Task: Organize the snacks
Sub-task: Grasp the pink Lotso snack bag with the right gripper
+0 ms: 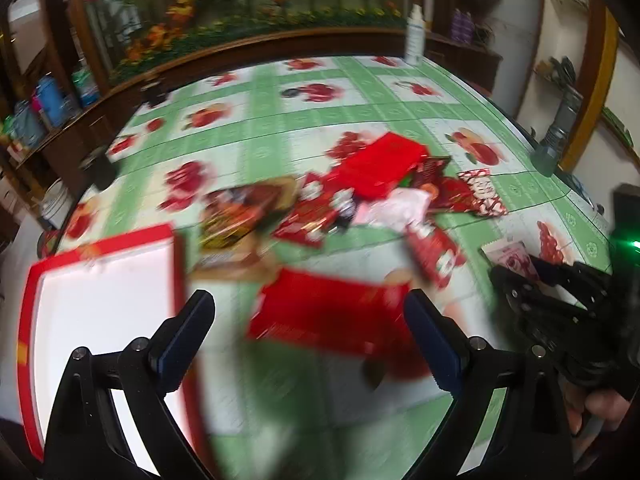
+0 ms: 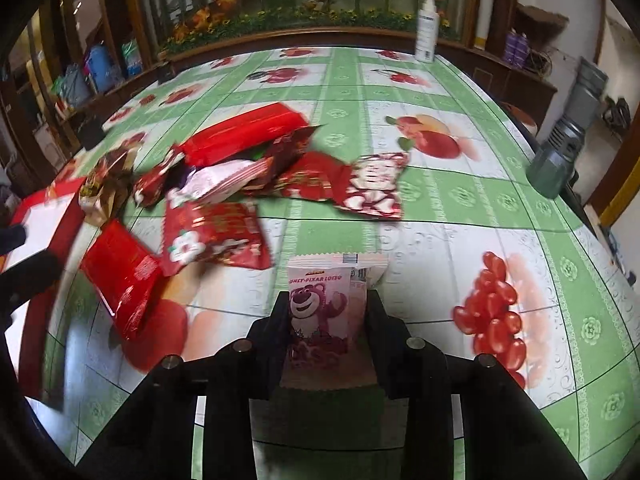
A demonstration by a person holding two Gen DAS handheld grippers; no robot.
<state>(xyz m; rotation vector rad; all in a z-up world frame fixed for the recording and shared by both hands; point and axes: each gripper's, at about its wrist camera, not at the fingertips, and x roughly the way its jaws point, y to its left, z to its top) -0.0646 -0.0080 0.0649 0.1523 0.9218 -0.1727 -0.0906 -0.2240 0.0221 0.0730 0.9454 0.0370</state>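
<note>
- Black fingers of the right gripper point(image 2: 327, 312) sit closest in the right wrist view, pressed on either side of a pink bear-print snack packet point(image 2: 320, 312), which stands between them on the tablecloth point(image 2: 440, 240).
- Wide apart, the jaws of the left gripper point(image 1: 308, 320) hold nothing; a blurred red packet point(image 1: 328, 312) lies on the cloth beyond them, seen through the gap.
- To the left of that gripper lies a white tray with a red rim point(image 1: 100, 312), its near part hidden behind the left finger.
- Farther back, in the middle of the table, a loose heap of snack packets point(image 1: 360, 192) is piled together, mostly red, with a long red box point(image 2: 244, 132) on top and a pale pink packet point(image 2: 224, 178) beneath it.
- A red and white patterned packet point(image 2: 376, 188) lies at the right edge of the heap, touching its neighbours.
- Near the table's far edge stands a white bottle point(image 2: 426, 30), well apart from the snacks.
- At the right edge a grey-green flashlight-like object point(image 2: 560, 160) stands alone.
- In the left wrist view the right gripper appears at lower right, with part of a hand point(image 1: 600, 412) on it.
</note>
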